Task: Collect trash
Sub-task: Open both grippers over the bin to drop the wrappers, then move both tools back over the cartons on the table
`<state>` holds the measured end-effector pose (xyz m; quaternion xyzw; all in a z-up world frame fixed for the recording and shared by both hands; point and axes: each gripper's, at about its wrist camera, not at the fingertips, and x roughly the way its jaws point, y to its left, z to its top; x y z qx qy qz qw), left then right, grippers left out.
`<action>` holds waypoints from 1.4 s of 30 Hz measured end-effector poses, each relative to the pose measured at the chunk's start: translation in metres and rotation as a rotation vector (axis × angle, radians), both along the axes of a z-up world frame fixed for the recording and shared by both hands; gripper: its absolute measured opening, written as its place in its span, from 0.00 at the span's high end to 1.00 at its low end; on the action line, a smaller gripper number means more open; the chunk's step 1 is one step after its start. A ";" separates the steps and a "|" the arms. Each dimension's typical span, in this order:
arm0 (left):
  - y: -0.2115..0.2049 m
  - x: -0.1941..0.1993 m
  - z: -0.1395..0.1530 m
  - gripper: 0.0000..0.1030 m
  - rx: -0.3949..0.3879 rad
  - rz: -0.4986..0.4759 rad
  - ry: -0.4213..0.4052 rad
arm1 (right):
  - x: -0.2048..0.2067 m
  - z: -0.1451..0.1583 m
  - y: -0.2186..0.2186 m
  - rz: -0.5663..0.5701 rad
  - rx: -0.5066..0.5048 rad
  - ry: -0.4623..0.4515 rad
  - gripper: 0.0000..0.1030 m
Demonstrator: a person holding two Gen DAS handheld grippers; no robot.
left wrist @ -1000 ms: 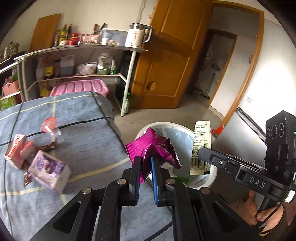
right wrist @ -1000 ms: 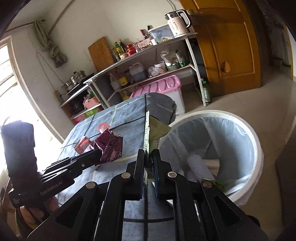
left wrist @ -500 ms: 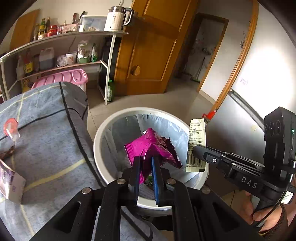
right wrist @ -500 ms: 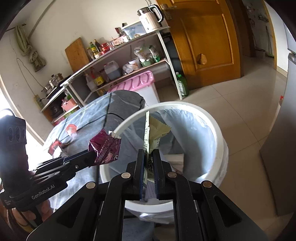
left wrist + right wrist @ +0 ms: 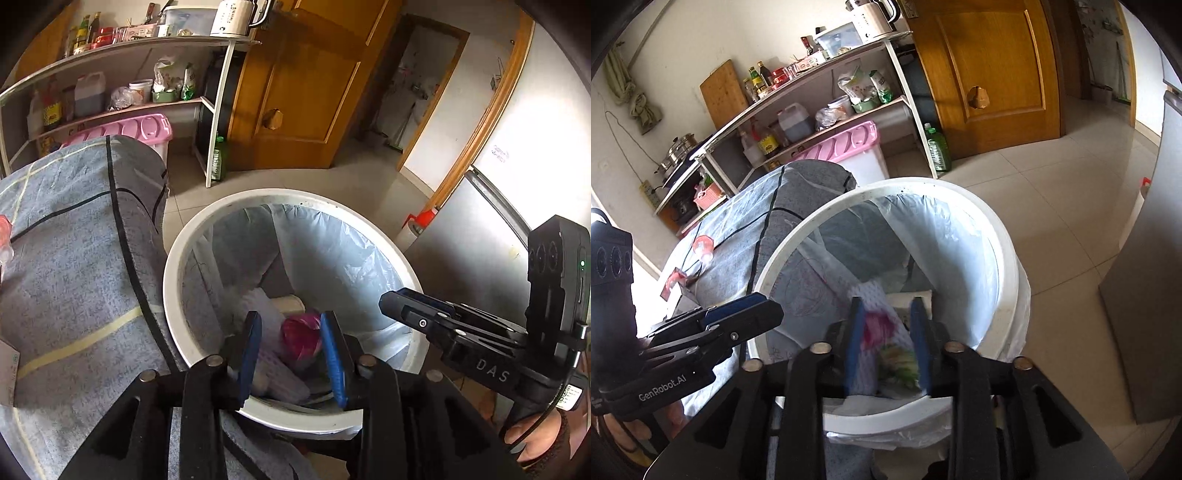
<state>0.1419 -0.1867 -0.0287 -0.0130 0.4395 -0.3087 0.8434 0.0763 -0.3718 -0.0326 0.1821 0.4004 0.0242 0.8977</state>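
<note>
A white trash bin (image 5: 177, 254) with a clear liner stands beside the table; it also shows in the right wrist view (image 5: 1008, 266). My left gripper (image 5: 291, 350) is open above the bin's near rim. The magenta wrapper (image 5: 299, 338) lies blurred inside the bin between its fingers. My right gripper (image 5: 888, 343) is open over the bin too; a green and white wrapper (image 5: 899, 365) lies blurred inside below it. The right gripper also shows at the right of the left wrist view (image 5: 391, 301), empty.
A table with a grey cloth (image 5: 66, 240) sits left of the bin, with small trash pieces (image 5: 701, 245) on it. A shelf rack (image 5: 218, 110), pink-lidded box (image 5: 125, 127), wooden door (image 5: 303, 92) and grey cabinet (image 5: 472, 236) surround the floor.
Both grippers opened over the bin. The magenta wrapper and the green and white wrapper dropped out of them into the bin.
</note>
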 end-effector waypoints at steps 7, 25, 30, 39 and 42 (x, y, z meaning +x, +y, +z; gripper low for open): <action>0.013 -0.006 0.011 0.68 -0.014 0.022 -0.025 | -0.003 0.006 0.002 -0.004 0.015 -0.018 0.66; 0.090 -0.022 0.037 0.68 -0.017 0.156 -0.095 | -0.001 0.033 0.054 0.067 0.035 -0.091 0.66; 0.117 -0.025 0.041 0.68 -0.007 0.214 -0.117 | 0.004 0.037 0.078 0.115 0.041 -0.105 0.66; 0.178 -0.029 0.045 0.68 0.006 0.340 -0.141 | 0.019 0.036 0.129 0.228 0.050 -0.105 0.66; 0.200 -0.029 0.045 0.68 0.004 0.391 -0.141 | 0.024 0.037 0.147 0.268 0.051 -0.108 0.66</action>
